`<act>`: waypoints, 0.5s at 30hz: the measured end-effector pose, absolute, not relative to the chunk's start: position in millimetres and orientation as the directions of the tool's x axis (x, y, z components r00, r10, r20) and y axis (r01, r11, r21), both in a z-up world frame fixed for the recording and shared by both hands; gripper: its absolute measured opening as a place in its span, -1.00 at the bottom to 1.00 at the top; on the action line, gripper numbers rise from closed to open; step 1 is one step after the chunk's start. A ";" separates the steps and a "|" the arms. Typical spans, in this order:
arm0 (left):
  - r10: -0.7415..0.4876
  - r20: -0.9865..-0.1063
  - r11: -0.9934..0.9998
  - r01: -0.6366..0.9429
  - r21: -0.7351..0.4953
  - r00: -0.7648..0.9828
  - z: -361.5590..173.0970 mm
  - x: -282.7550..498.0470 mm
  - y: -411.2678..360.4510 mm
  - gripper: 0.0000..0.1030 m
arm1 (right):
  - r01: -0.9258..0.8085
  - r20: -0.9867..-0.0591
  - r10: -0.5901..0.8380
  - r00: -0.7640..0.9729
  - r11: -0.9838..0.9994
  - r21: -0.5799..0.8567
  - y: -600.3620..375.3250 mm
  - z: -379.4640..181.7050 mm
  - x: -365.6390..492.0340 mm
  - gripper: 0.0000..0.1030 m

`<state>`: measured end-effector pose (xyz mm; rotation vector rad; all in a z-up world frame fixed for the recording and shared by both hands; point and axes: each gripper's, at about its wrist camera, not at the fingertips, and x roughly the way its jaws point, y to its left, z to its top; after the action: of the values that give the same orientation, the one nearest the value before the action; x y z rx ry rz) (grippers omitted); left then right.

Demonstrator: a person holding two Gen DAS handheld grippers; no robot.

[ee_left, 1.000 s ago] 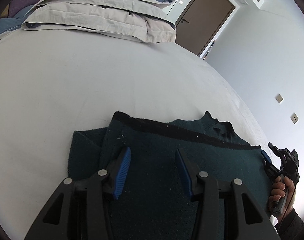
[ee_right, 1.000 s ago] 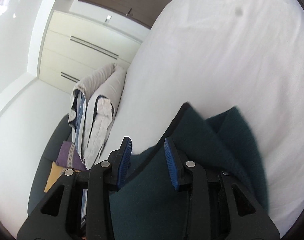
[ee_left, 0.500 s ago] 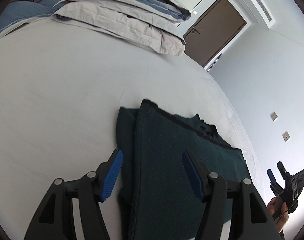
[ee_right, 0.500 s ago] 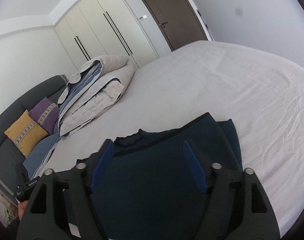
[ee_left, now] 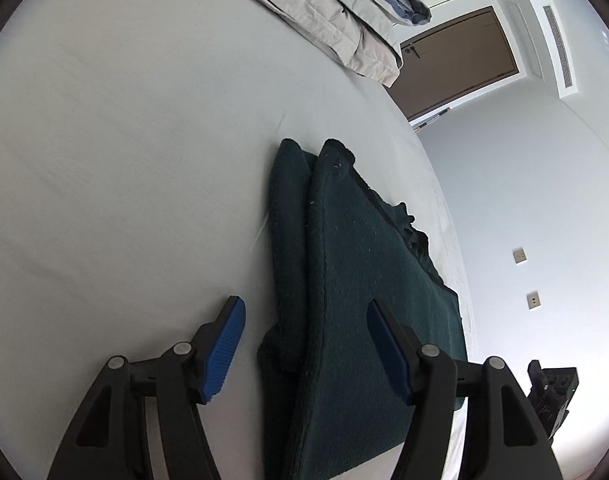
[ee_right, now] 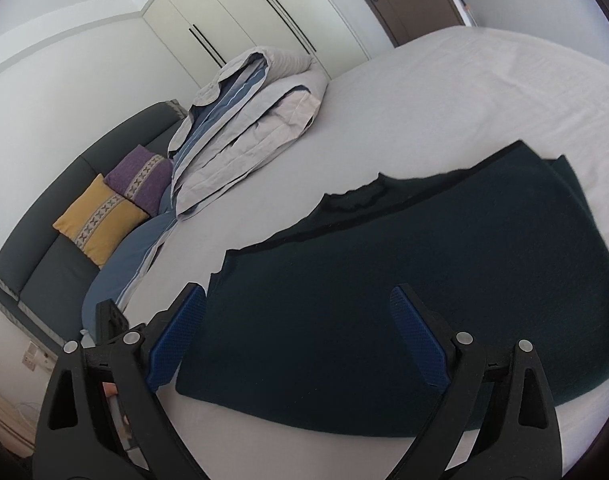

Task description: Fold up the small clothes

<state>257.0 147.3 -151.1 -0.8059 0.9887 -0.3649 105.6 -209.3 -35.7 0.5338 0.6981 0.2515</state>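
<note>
1. Garment (ee_left: pixel 368 292), left wrist view: dark green knit lies folded flat on the bed (ee_left: pixel 124 160). I see the left gripper (ee_left: pixel 306 346) spread wide, gripping nothing, above the side fold.
2. Right wrist view: garment (ee_right: pixel 424 280) flat, near the bed's (ee_right: pixel 444 100) front edge; right gripper (ee_right: pixel 298 338) released too, empty.
3. Risk: layers look loose; if I pinch only the top one, the next fold skews.
</note>
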 end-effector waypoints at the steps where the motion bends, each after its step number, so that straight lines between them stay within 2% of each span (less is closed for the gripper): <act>1: -0.628 -0.591 0.653 -0.071 -0.754 0.506 -152.5 263.2 147.3 0.29 | -0.046 -0.540 0.410 0.735 0.825 0.563 -206.9 -39.0 106.0 0.82; 5: -0.686 -0.568 0.606 -0.073 -0.792 0.454 -157.6 280.5 146.1 0.25 | -0.048 -0.523 0.466 0.714 0.778 0.627 -204.8 -50.8 112.6 0.79; 8: -0.708 -0.574 0.601 -0.075 -0.796 0.411 -158.6 281.5 144.4 0.03 | -0.049 -0.514 0.501 0.696 0.748 0.662 -202.7 -57.3 117.6 0.74; 11: -0.754 -0.547 0.558 -0.084 -0.825 0.362 -163.4 278.4 142.0 -0.08 | -0.054 -0.519 0.524 0.675 0.737 0.674 -195.8 -62.7 121.6 0.74; 13: -0.763 -0.529 0.530 -0.110 -0.841 0.370 -165.8 276.0 146.5 -0.22 | -0.054 -0.526 0.540 0.657 0.730 0.682 -189.7 -66.6 126.0 0.71; 15: -0.759 -0.532 0.523 -0.135 -0.842 0.376 -168.7 272.8 150.3 -0.49 | -0.051 -0.540 0.554 0.634 0.726 0.686 -182.7 -70.6 131.0 0.68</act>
<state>272.8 150.3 -168.7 -0.9677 1.1406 -0.4913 131.0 -182.7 -70.6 0.6832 0.8199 0.3785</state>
